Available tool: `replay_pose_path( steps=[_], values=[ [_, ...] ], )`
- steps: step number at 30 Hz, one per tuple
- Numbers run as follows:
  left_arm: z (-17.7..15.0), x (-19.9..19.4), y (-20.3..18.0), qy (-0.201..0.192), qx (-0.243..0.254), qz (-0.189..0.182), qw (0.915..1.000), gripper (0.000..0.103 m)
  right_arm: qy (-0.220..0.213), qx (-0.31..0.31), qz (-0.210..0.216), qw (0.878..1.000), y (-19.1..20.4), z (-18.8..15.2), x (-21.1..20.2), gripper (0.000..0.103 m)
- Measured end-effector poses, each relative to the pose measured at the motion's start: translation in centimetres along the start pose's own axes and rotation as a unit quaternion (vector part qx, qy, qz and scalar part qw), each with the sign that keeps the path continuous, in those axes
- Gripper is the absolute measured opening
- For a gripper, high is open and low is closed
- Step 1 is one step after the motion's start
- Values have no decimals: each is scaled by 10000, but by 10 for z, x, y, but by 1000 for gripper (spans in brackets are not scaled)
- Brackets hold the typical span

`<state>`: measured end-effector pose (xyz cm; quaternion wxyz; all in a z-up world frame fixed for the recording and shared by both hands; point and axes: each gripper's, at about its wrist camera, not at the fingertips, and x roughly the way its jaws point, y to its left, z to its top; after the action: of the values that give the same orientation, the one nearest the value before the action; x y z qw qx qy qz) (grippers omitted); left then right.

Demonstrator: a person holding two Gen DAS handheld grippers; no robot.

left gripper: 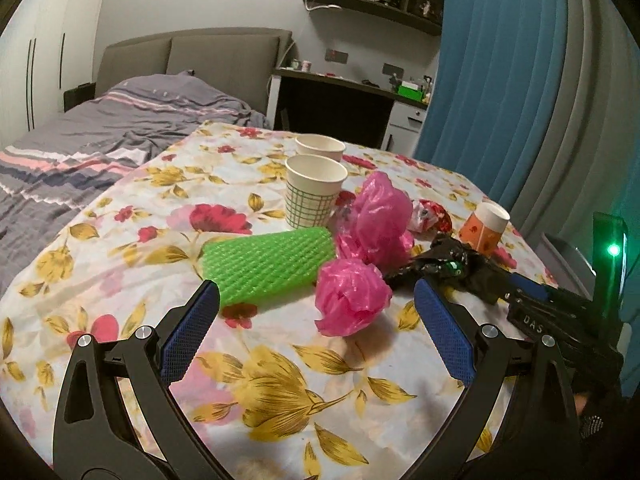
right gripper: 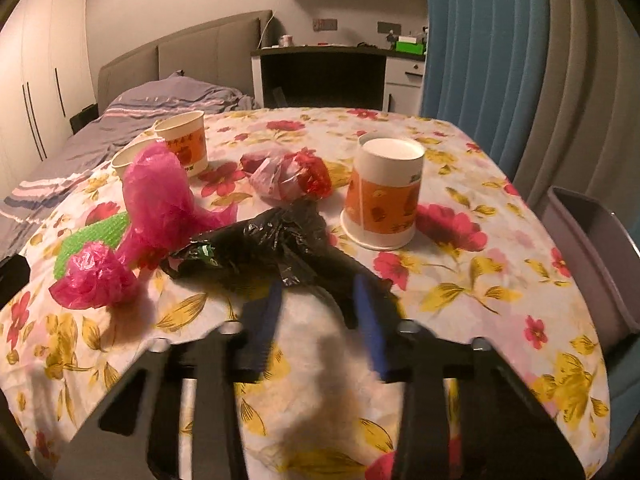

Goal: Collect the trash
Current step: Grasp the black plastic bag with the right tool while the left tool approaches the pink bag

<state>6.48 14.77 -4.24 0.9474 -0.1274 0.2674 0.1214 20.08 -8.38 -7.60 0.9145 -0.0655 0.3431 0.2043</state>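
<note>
My left gripper (left gripper: 316,292) is open above the floral table, its blue pads either side of a small crumpled pink bag (left gripper: 352,300), not touching it. A green mesh sleeve (left gripper: 268,264) lies to its left, a larger pink bag (left gripper: 380,216) behind. My right gripper (right gripper: 320,292) is partly open around the near end of a crumpled black plastic bag (right gripper: 260,248); whether the pads touch it is unclear, as the view is blurred. The black bag also shows in the left wrist view (left gripper: 444,264), with the right gripper (left gripper: 516,284) at its right end.
Upright paper cups (left gripper: 314,192) stand behind the trash, an upturned orange cup (right gripper: 384,196) to the right, a red-and-white wrapper (right gripper: 292,176) mid-table. A grey bin (right gripper: 592,256) sits off the table's right edge. A bed lies to the left, blue curtains to the right.
</note>
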Motion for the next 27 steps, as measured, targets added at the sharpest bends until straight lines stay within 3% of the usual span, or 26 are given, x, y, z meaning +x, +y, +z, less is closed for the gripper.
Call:
replay_pose_path(
  steps=[5, 12, 16, 22, 24, 27],
  values=[
    [-2, 12, -5, 167, 11, -117, 9998, 96, 55, -48, 119, 9999, 0, 0, 3, 3],
    [-2, 32, -9, 384, -29, -262, 9989, 95, -243, 51, 167, 9996, -10, -4, -19, 1],
    [-3, 44, -10, 555, -66, -336, 9979, 90, -407, 248, 240, 9986, -21, -9, -38, 1],
    [-6, 57, -11, 822, -60, -403, 9958, 68, -593, 432, 288, 9969, -34, -16, -61, 1],
    [-6, 58, -11, 872, -53, -462, 9951, 54, -646, 463, 280, 9964, -37, -18, -68, 1],
    [-8, 58, -13, 927, -44, -589, 9939, 41, -707, 512, 299, 9957, -40, -20, -76, 1]
  ],
)
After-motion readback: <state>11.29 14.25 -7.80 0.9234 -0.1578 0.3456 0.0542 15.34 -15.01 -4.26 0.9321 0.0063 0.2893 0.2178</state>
